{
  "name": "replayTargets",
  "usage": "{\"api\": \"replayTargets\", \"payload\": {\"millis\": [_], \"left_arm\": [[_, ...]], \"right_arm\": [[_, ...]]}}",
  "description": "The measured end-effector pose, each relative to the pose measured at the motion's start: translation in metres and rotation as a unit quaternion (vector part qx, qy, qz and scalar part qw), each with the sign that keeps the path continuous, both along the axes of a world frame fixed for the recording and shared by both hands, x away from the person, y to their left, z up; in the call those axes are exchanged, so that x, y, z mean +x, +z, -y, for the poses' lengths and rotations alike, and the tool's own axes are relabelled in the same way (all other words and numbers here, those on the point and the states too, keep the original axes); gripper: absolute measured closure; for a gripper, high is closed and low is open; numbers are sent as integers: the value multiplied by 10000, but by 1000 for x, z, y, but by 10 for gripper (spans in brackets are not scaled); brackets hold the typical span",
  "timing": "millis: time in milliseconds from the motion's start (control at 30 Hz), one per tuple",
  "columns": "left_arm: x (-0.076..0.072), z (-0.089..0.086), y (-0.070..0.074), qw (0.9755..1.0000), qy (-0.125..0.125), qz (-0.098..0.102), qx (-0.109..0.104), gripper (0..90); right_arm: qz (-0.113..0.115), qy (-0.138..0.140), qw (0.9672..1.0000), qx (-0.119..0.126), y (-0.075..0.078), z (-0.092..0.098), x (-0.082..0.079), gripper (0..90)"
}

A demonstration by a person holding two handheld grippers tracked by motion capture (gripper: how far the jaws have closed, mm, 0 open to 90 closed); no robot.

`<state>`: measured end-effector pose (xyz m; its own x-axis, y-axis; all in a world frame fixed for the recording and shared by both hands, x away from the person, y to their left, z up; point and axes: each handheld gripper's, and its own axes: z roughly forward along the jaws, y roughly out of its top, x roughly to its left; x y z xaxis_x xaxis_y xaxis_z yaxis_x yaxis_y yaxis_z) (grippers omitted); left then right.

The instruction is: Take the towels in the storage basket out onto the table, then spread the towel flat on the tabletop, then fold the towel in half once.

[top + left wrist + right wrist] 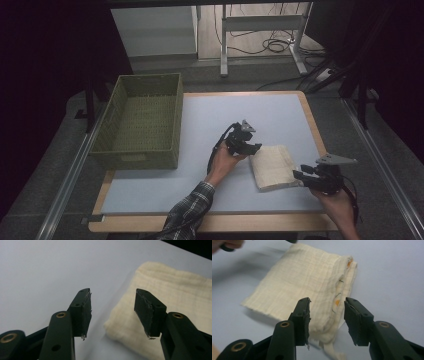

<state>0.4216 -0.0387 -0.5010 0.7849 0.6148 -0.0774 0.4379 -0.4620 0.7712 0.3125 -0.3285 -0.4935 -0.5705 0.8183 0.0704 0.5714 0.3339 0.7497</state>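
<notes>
Lying folded on pale blue table top (210, 125): cream cloth (274, 166), both grippers off it, jaws apart.

Cloth = gauzy cream fabric w/ orange + dark marks in the folded layers at one edge (right gripper view (312, 282)), flat, several layers thick. Left gripper (248, 148) just beside cloth's left edge, jaws apart, nothing betw. them; in left gripper view cloth (175, 297) sits just past the right-hand jaw, not touching. Right gripper (299, 175) at cloth's near right corner, jaws apart, straddling the thick folded edge w/ a loose tail of fabric, pads not pressing. Green woven basket (142, 120) well apart from cloth, to its left, hanging over table's left edge.
</notes>
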Motion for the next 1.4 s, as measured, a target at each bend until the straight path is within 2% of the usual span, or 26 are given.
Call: {"api": "replayTargets", "payload": {"millis": [100,200,267,367,500,533,633,700,800,867,933,1000,1067,1100,1167,1400], "left_arm": [[-1,-7,-4,10000,-9,-89,38,468],[1,-12,-7,9998,-11,-186,79,463],[2,-12,-9,9997,-2,-221,72,454],[2,-13,-10,9995,62,-286,73,432],[3,-16,-9,9992,101,-376,-9,422],[4,-15,-9,9991,88,-402,-41,423],[7,-12,-11,9986,-3,-535,-27,427],[9,-7,-15,9979,-41,-649,71,434],[11,0,-21,9960,-88,-838,284,492],[9,2,-22,9961,-96,-821,314,545],[8,3,-21,9951,-137,-930,316,642],[7,4,-20,9931,-286,-1081,339,748],[6,4,-18,9933,-299,-1056,362,829],[6,4,-17,9935,-301,-1033,384,840],[5,3,-15,9944,-313,-927,408,851],[3,-3,-1,9958,-311,-764,404,853]], "right_arm": [[-181,-155,9996,-176,-11,-3,4,550],[-387,-191,9988,-230,-20,-2,4,473],[-340,-198,9991,-148,-24,-1,2,476],[-392,-251,9989,-2,-25,-2,-1,591],[-680,-184,9974,149,-23,0,3,789],[-776,-113,9966,263,-24,0,4,799],[-780,-56,9967,204,-23,-2,3,811],[-767,-50,9969,179,-23,-2,3,811],[-767,-25,9968,218,-24,-1,3,810],[-753,-22,9969,222,-24,-1,3,810],[-732,-16,9971,227,-24,-1,2,811],[-709,-19,9972,219,-24,-2,2,817],[-699,10,9973,231,-24,-2,1,822],[-695,13,9973,247,-24,-2,1,823],[-710,51,9970,289,-22,-2,-1,823],[-619,230,9970,411,-13,-2,-3,823]]}}
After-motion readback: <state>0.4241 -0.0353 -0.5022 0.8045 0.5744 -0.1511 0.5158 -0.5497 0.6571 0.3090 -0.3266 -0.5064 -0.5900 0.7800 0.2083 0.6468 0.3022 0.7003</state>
